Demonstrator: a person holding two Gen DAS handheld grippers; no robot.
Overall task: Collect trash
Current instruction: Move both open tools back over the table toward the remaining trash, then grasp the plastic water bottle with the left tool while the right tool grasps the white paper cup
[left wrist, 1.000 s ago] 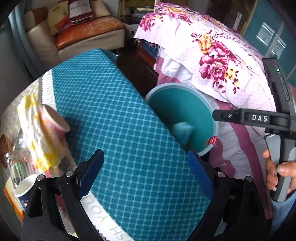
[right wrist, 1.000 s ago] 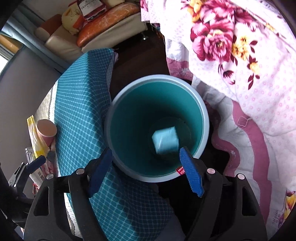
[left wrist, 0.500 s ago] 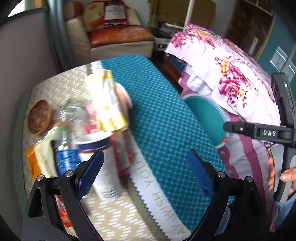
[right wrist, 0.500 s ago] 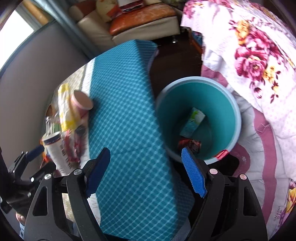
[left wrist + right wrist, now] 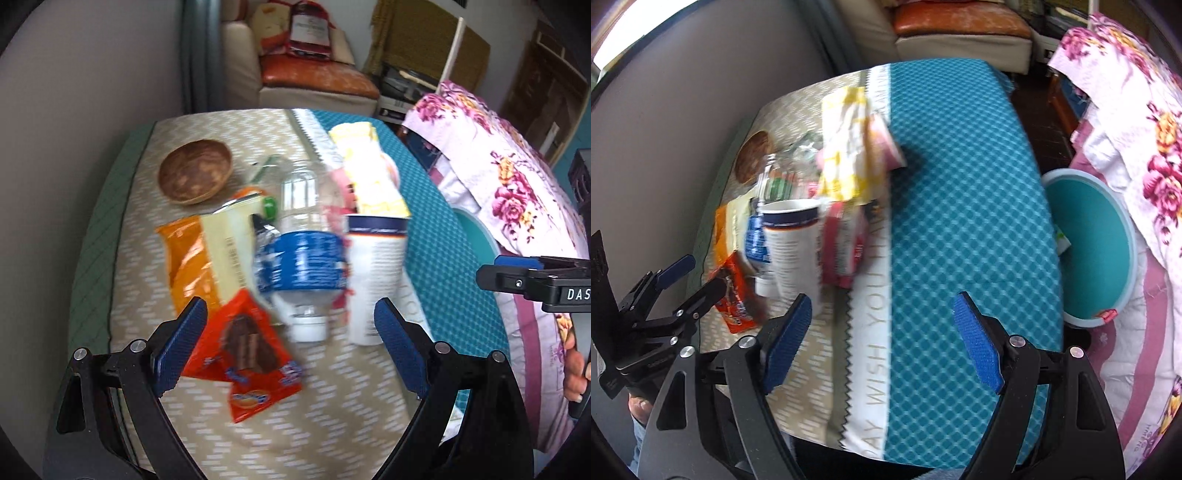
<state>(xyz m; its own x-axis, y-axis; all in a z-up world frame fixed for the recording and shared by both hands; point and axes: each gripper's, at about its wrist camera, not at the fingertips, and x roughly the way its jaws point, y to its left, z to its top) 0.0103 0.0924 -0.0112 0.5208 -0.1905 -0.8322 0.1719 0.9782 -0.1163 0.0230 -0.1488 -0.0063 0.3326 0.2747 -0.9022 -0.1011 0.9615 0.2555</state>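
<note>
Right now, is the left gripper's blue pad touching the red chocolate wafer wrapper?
Cannot tell. In the left wrist view the left gripper is open; one pad overlaps the red chocolate wafer wrapper, but blur hides any gap.

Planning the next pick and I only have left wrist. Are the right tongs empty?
Observer: Yes. The right tongs are open, just narrowed slightly, with nothing between them; only the teal cloth lies below.
Operator: Bin? I get a sliver.
Observer: The bin sits between the table and the floral bedding. Most of its mouth shows, and the table edge hides its left side.
Operator: Anything behind the white cup?
Observer: A red packet lies right beside the white cup, on the bin side.
</note>
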